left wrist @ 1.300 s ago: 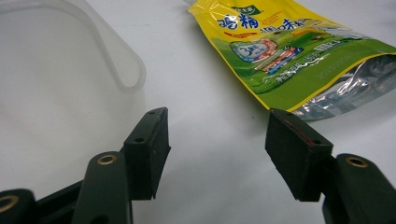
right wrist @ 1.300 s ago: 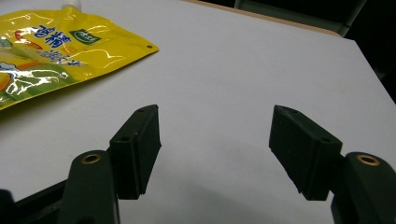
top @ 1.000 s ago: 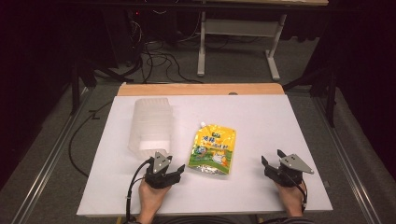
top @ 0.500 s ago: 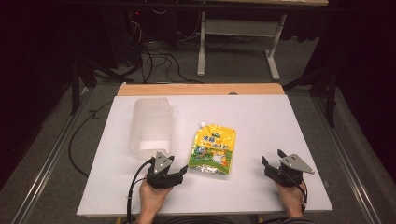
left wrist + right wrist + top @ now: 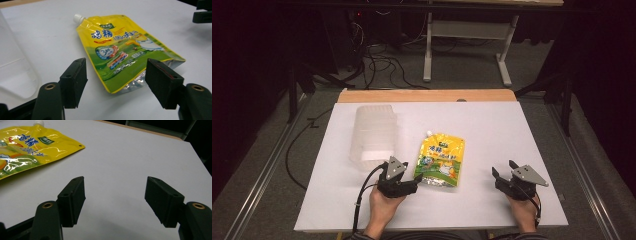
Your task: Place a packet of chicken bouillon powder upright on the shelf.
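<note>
Left gripper (image 5: 411, 178) held wide over the near end of a spout pouch (image 5: 441, 159), clamping nothing.

In the left gripper view its jaws have just been opening and now stand well apart, the pouch's silver bottom edge lying on the white bench (image 5: 492, 125) in the gap ahead of them, untouched by either pad. The right gripper (image 5: 503, 170), off to the pouch's right, also stands spread with only bare bench between its jaws. The pouch lies flat mid-bench, white cap pointing away. Just to its left lies a clear plastic container (image 5: 373, 136), its edges hard to trace against the white surface, and cut off in the left gripper view.
</note>
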`<state>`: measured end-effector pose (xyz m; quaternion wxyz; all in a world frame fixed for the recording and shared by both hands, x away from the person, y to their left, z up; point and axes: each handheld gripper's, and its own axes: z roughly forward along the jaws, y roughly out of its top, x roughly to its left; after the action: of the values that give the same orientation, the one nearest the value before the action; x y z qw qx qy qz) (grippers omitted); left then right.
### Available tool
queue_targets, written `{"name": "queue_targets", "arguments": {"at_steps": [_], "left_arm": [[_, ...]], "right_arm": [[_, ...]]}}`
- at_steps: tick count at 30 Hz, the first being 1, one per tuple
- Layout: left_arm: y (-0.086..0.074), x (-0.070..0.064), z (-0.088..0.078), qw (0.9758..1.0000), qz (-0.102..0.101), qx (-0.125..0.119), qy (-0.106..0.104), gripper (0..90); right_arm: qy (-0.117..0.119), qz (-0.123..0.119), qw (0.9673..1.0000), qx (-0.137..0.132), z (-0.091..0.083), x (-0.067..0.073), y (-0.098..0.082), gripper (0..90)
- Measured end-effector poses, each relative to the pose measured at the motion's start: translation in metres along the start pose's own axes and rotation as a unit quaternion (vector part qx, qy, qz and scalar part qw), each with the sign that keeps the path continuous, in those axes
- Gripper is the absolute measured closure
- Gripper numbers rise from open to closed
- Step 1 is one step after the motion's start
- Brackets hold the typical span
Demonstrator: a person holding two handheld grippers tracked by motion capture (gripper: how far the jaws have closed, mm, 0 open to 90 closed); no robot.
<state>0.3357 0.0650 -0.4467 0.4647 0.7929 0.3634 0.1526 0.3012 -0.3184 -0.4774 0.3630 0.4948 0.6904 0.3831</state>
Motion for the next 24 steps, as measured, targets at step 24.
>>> {"name": "queue_targets", "arguments": {"at_steps": [24], "left_arm": [[0.041, -0.003, 0.046, 0.9983, -0.021, 0.054, 0.007, 25.9]], "right_arm": [[0.001, 0.007, 1.0, -0.006, -0.001, -0.002, 0.0, 32.5]]}}
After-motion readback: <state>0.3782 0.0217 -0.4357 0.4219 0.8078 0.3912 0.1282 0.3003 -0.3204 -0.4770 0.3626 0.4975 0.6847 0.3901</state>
